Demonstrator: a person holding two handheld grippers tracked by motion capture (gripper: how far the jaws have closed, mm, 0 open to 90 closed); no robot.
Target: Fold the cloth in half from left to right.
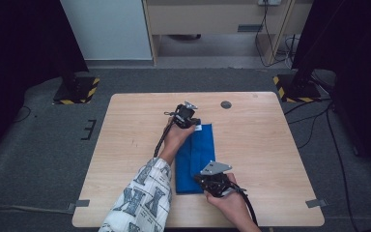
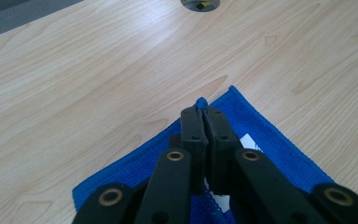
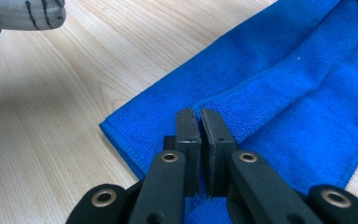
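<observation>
Blue cloth (image 1: 195, 159) lies folded in a long strip on the middle of the wooden table (image 1: 125, 145), running from the far side toward us. We hold the left gripper (image 1: 196, 123) at its far end; in the left gripper view the jaws are pressed together with a pinch of the cloth's edge (image 2: 201, 101) between their tips, beside a white label (image 2: 248, 140). We hold the right gripper (image 1: 200, 180) at the near end, where the right gripper view shows the jaws closed on a raised fold of cloth (image 3: 261, 93). A patterned sleeve (image 1: 142, 200) covers our left forearm.
</observation>
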